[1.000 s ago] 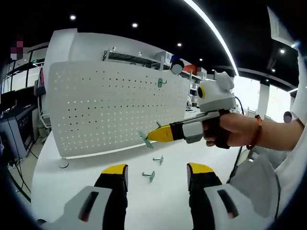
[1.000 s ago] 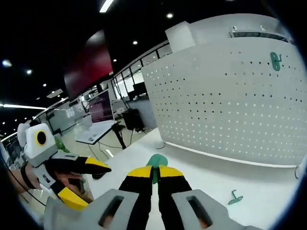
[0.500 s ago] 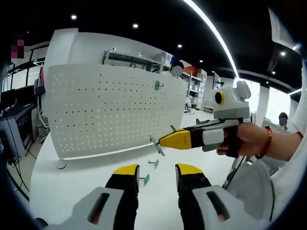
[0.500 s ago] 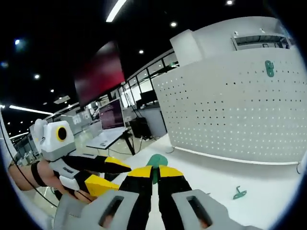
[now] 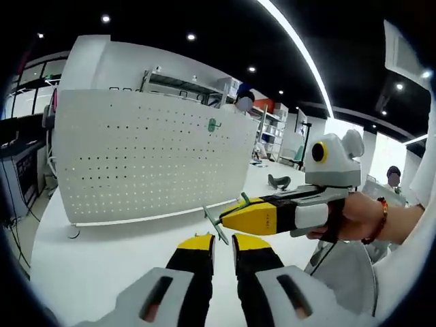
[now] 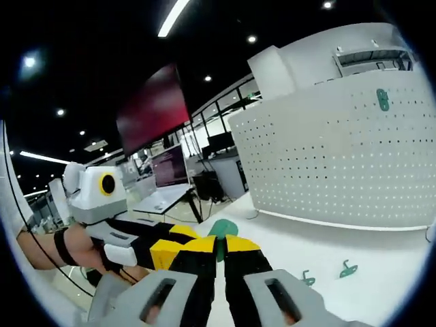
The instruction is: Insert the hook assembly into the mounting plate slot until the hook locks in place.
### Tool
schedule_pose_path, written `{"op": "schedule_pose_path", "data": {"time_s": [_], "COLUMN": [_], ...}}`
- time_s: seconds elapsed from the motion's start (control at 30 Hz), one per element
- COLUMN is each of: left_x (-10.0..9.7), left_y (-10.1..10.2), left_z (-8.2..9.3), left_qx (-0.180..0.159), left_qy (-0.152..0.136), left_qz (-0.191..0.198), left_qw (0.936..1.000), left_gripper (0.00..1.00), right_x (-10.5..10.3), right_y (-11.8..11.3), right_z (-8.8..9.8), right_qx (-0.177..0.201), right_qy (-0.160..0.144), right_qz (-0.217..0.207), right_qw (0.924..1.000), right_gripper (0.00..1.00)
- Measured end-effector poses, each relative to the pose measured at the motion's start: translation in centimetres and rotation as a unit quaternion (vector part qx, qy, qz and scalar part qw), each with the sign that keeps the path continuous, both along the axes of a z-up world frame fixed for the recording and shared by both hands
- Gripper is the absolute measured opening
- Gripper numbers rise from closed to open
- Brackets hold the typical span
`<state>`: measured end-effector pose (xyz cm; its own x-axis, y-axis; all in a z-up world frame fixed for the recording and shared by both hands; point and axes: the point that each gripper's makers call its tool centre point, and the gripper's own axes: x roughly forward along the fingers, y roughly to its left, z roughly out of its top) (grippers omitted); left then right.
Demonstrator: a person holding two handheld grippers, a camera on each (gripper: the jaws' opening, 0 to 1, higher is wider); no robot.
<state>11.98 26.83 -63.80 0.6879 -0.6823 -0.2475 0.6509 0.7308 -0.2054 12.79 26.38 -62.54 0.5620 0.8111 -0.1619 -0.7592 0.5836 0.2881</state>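
The white perforated mounting plate (image 5: 136, 163) stands upright on the table, with one green hook (image 5: 213, 125) hanging near its upper right. The same plate (image 6: 340, 170) and hung hook (image 6: 383, 99) appear in the right gripper view. My right gripper (image 6: 219, 244) is shut on a green hook assembly (image 6: 221, 228). In the left gripper view it reaches in from the right (image 5: 223, 219), the hook (image 5: 215, 223) sticking out of its tip. My left gripper (image 5: 223, 242) sits just under that hook, jaws drawn together to a narrow slit. Its yellow tips (image 6: 163, 248) lie beside the right gripper's.
Two loose green hooks (image 6: 349, 269) (image 6: 308, 278) lie on the white table (image 5: 102, 252) in front of the plate. A dark object (image 5: 278, 182) rests farther back. Desks with monitors (image 6: 170, 167) stand beyond the table's edge. A person (image 5: 393, 177) is at the far right.
My left gripper's jaws have closed from wide apart to almost touching. The right gripper with its hook has come down closer to the left gripper's tips.
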Motion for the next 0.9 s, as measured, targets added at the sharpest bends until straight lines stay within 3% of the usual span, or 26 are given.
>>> {"op": "schedule_pose_path", "data": {"time_s": [0.07, 0.27, 0.37, 0.63, 0.7, 0.9], "left_x": [0.0, -0.2, -0.1, 0.0, 0.1, 0.1], "left_y": [-0.2, -0.3, -0.3, 0.0, 0.1, 0.1], "left_z": [0.1, 0.6, 0.9, 2.1, 2.5, 3.1], "left_qx": [0.003, 0.005, 0.013, 0.043, 0.065, 0.079], "left_qy": [-0.003, -0.018, -0.04, -0.106, -0.139, -0.168], "left_qz": [-0.002, -0.009, -0.01, -0.005, -0.007, -0.008], "left_qw": [1.0, 0.9998, 0.9991, 0.9934, 0.9882, 0.9825], "left_gripper": [0.11, 0.07, 0.06, 0.05, 0.04, 0.04], "right_x": [-0.4, -0.6, -0.7, -0.9, -0.9, -0.9], "right_y": [0.1, 0.0, -0.1, -0.2, -0.2, -0.3], "right_z": [0.0, 0.6, 0.9, 1.5, 1.8, 2.1], "right_qx": [-0.01, 0.013, 0.023, 0.068, 0.091, 0.115], "right_qy": [-0.008, -0.013, -0.015, 0.019, 0.037, 0.056], "right_qz": [0.008, 0.007, 0.004, -0.005, -0.005, -0.007], "right_qw": [0.9999, 0.9998, 0.9996, 0.9975, 0.9951, 0.9917], "right_gripper": [0.02, 0.02, 0.02, 0.02, 0.02, 0.02]}}
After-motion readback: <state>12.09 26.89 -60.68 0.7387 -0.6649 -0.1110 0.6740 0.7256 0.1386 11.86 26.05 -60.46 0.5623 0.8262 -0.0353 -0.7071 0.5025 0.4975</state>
